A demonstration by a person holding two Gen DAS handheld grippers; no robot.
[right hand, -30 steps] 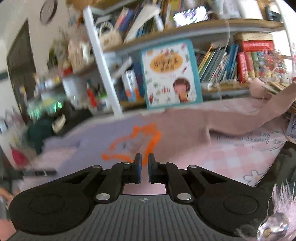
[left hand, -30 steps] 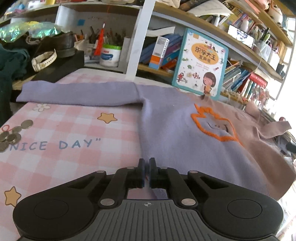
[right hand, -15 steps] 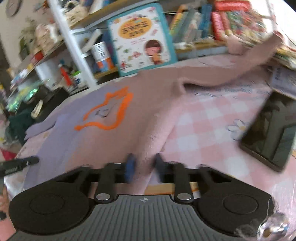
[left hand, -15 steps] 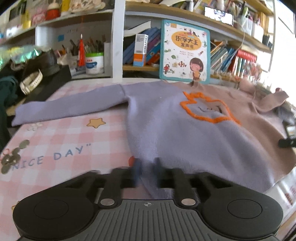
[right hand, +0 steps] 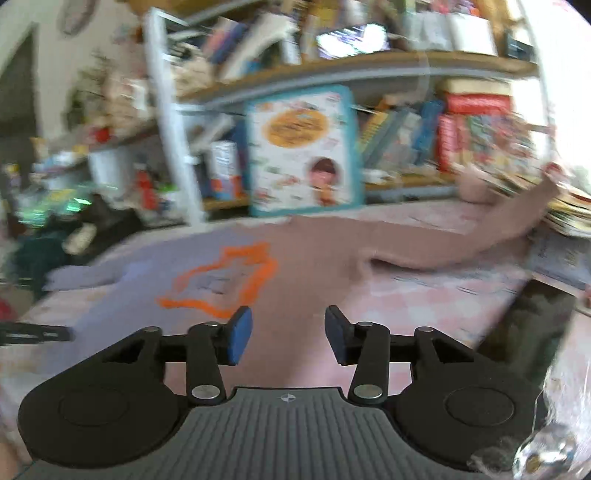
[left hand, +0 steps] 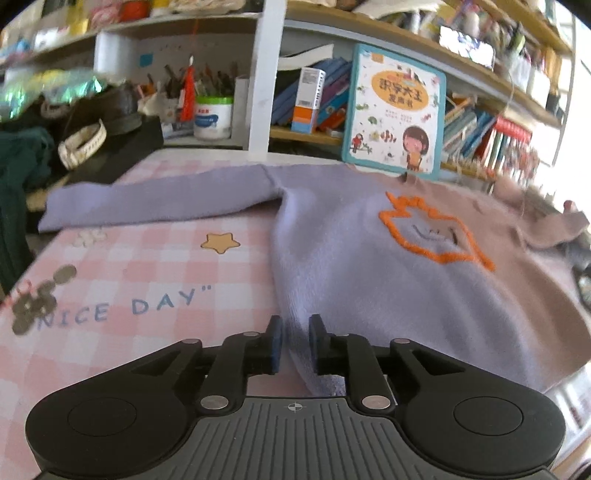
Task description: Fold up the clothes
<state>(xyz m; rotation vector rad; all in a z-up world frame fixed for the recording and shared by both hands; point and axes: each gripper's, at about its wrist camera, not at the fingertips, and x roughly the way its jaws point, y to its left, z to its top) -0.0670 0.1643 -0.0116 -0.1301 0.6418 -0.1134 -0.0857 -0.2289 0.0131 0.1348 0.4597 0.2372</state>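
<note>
You are working with a sweater point(left hand: 388, 280) lying flat and face-up on the pink checked tabletop point(left hand: 147, 280), collar toward the bookshelf point(left hand: 369, 22), hem toward you. Its long axis is running from your tools away to the propped picture book point(left hand: 393, 110), with both sleeves spread sideways: the left sleeve point(left hand: 155, 201) is stretching straight out across the tabletop, the right sleeve point(right hand: 461, 240) is trailing up toward a stack of books. The left tool point(left hand: 294, 341) is sitting at the hem's left corner; its jaws are opening, the fabric edge is lying between them, and the pads do not appear to be pressing it. The right tool point(right hand: 289, 334) is hanging over the hem on the right half, jaws opening wider, fabric below them but nothing gripped. Each hand is therefore nearest its own side of the hem, so judging from this layout, the sleeves are the parts lying farthest from both tools. The sweater is looking lilac on its left half and dusty pink on its right, soft knit, with an orange stitched outline point(left hand: 436, 236) on the chest. A dark phone-like slab point(right hand: 532, 325) is lying just beside the right edge.
</note>
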